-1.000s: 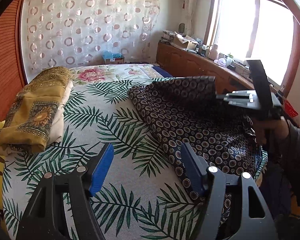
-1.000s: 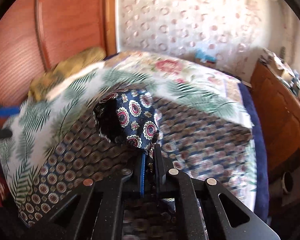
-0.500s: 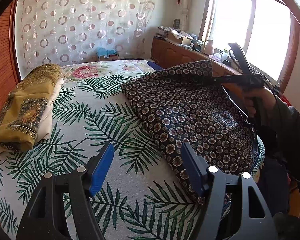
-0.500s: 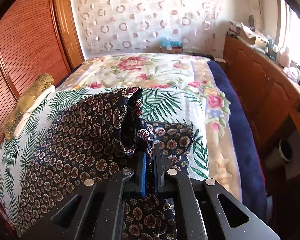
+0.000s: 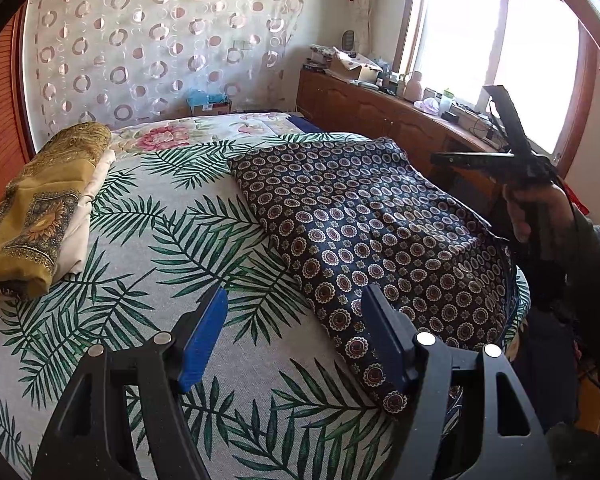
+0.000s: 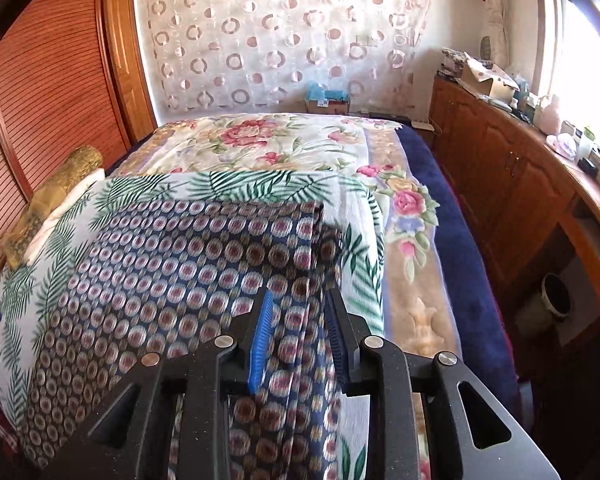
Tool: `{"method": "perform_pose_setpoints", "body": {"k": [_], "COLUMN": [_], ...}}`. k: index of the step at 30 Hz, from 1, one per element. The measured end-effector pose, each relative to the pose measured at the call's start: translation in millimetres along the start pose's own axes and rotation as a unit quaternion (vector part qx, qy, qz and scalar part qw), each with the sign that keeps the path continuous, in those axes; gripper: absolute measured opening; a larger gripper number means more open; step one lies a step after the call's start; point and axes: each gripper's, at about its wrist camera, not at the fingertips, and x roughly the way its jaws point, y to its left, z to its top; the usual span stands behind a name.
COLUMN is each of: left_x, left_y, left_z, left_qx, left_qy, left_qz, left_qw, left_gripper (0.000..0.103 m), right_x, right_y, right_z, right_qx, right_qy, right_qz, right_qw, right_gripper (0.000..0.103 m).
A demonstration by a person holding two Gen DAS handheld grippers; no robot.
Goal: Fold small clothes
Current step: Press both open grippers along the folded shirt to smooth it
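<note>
- Two tongs, both empty: left tongs (image 5: pixel 290 338) gape wide, right tongs (image 6: pixel 298 338) parted narrowly above the cloth.
- Patterned cloth (image 5: pixel 364 236) lies folded on the bed (image 5: pixel 148 264), toward 3 o'clock.
- Risk: its edge overhanging at 4 o'clock may slide off; a careless regrip could undo the fold.

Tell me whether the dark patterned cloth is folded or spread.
Folded: the dark patterned cloth lies doubled, a layered edge showing at its right side.
</note>
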Motion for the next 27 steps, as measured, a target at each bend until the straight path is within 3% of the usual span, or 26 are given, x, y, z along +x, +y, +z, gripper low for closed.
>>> {"method": "perform_pose_setpoints", "body": {"k": [6, 20, 27], "left_x": [5.2, 11.9, 15.8], "left_y": [-8.6, -22.6, -27.6], "left_z": [-0.6, -3.2, -6.7], "left_qx": [0.007, 0.020, 0.022], "left_qy": [0.003, 0.011, 0.018], "left_qz": [-0.002, -0.008, -0.014], "left_qw": [1.0000, 0.9997, 0.9995], "left_gripper": [0.070, 0.070, 0.070], "right_x": [-23.3, -70.5, -67.9], "right_y": [5.4, 25.1, 18.5], "right_z": [-33.7, -88.7, -102.0], "right_qx": [-0.012, -0.033, -0.029], "right_qy": [0.001, 0.013, 0.025], "right_qz": [0.002, -0.003, -0.001], "right_qw": [1.000, 0.999, 0.999], "right_gripper": [0.046, 0.046, 0.046]}}
